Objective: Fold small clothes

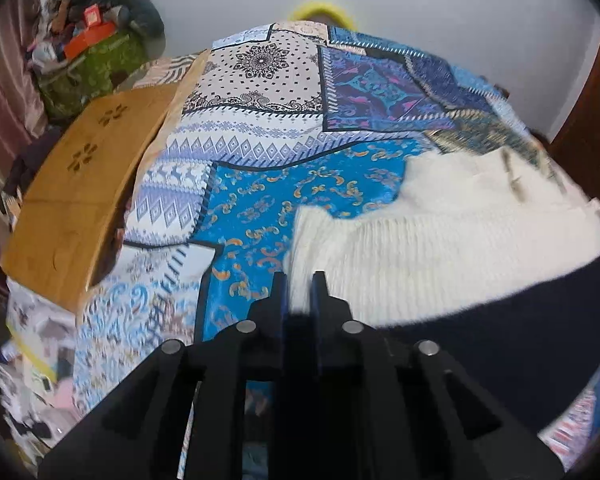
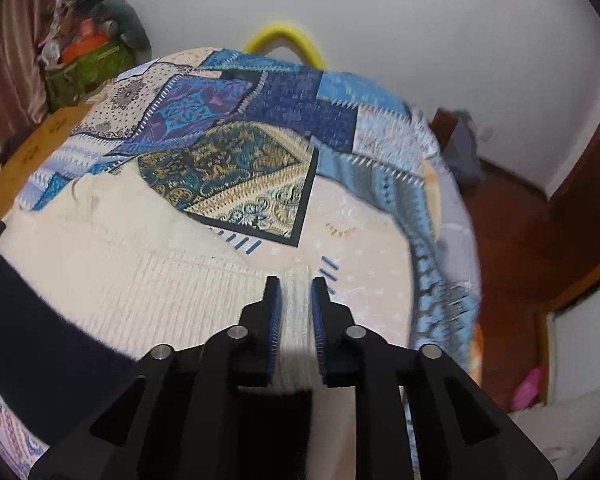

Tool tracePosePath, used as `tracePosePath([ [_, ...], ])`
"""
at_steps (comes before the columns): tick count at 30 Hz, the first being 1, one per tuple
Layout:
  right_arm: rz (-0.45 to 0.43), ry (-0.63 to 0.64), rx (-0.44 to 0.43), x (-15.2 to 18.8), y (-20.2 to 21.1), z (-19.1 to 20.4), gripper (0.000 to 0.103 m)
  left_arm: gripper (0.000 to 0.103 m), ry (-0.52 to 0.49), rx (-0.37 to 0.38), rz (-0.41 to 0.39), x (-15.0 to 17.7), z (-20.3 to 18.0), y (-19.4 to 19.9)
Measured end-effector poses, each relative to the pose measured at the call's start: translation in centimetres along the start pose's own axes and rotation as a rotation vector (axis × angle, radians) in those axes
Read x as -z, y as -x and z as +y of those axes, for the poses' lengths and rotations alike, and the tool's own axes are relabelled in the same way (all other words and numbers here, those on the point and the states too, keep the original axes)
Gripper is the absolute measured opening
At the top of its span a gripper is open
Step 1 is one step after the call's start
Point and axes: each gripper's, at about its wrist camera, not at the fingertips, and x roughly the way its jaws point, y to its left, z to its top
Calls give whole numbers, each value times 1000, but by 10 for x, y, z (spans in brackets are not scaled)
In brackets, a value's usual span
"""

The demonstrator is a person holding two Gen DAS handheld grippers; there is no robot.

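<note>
A white knit [image 1: 440, 248] is spread on a patchwork quilt [image 1: 260, 128]; its ribbed hem sits between both tongs [image 1: 299, 292] [image 2: 293, 300], slightly parted. Corners should be released level, flat.

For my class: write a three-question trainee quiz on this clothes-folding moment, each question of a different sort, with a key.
1. True or false: the white sweater lies on a patchwork bedspread.
2. Which colour is the band along the sweater's near edge? A red, B dark navy, C green.
3. Fill in: in the right wrist view, the fabric between the fingers of the right tool is ribbed and ____.

Key: 1 true. 2 B, the dark band. 3 white. The left tool sits at the sweater's left corner, fabric between its fingers.
</note>
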Motion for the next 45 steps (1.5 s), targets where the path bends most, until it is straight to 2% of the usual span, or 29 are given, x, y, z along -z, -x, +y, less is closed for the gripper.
tracePosePath([
  [1,-15,4,-2,-1,8,0,17,17,8,8,-2,2,1,8],
  [5,-96,-3,-36,-4,43,7,38,22,-10,4,-27,7,-5,34],
  [7,-124,7,-75,-4,56,17,44,30,-27,13,-42,7,-12,46],
  [9,-135,31,-126,-4,66,33,45,46,-42,30,-61,5,-22,57],
  [11,-134,56,-170,-3,70,52,47,54,-63,45,-84,4,-35,67],
  [12,-130,70,-194,-2,71,62,51,59,-73,50,-90,3,-42,70],
  [15,-122,101,-245,1,65,88,66,67,-102,74,-92,3,-63,70],
  [17,-107,123,-261,4,57,102,70,68,-127,85,-70,4,-78,62],
  [22,7,169,-278,16,21,126,70,68,-176,84,5,16,-101,31],
  [24,52,176,-274,24,7,129,70,69,-198,59,30,22,-104,17],
  [27,42,185,-256,34,2,125,71,82,-215,45,-5,29,-98,11],
  [30,35,154,-257,38,8,110,71,82,-200,-5,-15,30,-79,11],
  [36,48,48,-224,52,13,63,71,83,-125,-51,12,44,-33,10],
  [39,49,-5,-220,62,21,42,71,83,-82,-62,9,52,-13,16],
  [45,51,-29,-179,75,31,23,71,83,23,-81,10,66,25,29],
])
